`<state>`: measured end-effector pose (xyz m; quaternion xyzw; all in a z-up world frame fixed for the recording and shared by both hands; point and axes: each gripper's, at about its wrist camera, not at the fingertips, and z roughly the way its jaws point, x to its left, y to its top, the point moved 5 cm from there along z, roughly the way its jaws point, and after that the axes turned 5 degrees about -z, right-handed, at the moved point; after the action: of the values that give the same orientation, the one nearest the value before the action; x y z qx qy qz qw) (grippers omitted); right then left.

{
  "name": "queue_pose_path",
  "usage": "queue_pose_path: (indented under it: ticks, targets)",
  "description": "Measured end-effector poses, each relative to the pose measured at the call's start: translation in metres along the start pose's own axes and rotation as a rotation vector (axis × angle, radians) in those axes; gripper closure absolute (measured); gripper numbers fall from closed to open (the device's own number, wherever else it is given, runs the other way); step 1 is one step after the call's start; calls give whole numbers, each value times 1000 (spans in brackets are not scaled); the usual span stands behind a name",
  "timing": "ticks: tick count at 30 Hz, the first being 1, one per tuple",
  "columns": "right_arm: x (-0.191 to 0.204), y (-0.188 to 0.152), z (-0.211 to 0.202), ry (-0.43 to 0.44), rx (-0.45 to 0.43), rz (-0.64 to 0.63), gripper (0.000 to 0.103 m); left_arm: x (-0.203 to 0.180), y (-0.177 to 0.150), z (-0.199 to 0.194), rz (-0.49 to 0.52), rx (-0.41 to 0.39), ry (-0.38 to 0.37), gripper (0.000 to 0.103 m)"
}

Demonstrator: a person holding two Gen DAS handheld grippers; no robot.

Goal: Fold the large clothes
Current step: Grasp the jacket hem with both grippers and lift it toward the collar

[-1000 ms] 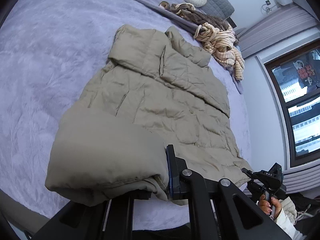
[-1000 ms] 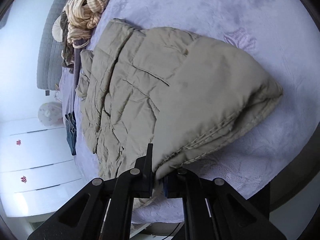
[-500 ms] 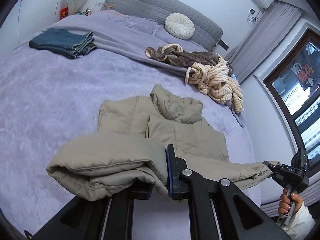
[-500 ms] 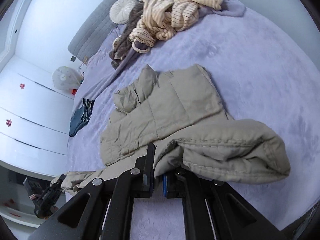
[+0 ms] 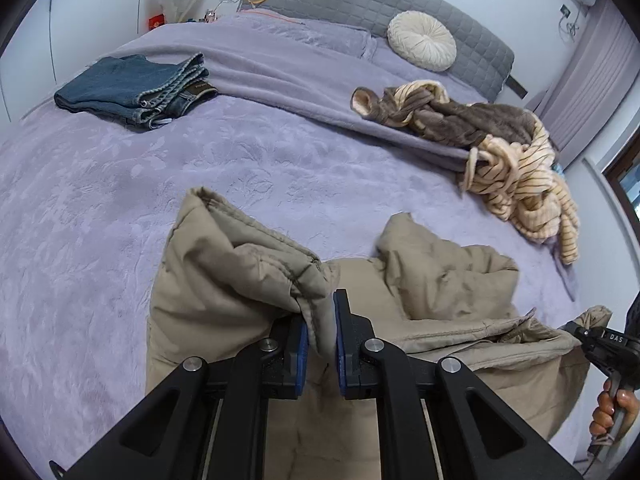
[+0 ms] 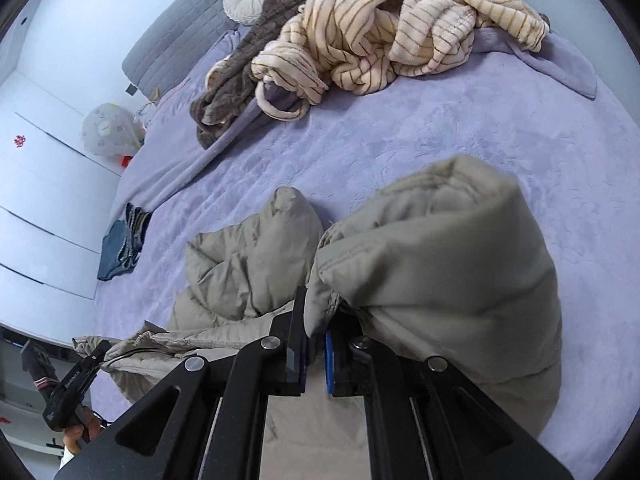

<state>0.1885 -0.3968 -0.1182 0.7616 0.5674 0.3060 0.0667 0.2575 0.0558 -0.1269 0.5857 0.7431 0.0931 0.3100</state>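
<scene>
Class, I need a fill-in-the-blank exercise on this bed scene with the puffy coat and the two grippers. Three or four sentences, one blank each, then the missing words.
1. Both the left gripper and the right gripper are shut on the beige ______.
2. The folded jeans are ______ in colour.
3. The round cushion leans against the grey ______.
4. The striped cream garment lies in a heap, not ______.

Missing words: coat; blue; headboard; folded
</scene>
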Motion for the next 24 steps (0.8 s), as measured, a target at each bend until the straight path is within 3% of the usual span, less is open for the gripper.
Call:
queue_pose_path:
  ticks: [8,14,18,20,21,22,23,24]
  targets:
    - [-39,-4,75,-8,4,106,96,14,-4,99,-58,61,45,90]
    - [-39,4,88,21,-4,117,96,11,-5,110,-15,46,77,90]
    - [-39,5,81,50,25,142,93,12,-3,95,-33,41,78,87]
    - [-37,6,73,58,29,141,87,10,-1,82,-3,22,90,71]
    - [-36,6,68,59,28,134,79,10,0,73,15,-2,102,39]
    - [-33,6,63,65,23,127,59,9,1,64,26,-28,112,6]
    - [-30,7,58,77,16,121,47,9,1,53,36,-62,124,0]
    - [-28,7,52,87,7,114,31,8,1,44,52,-93,128,0]
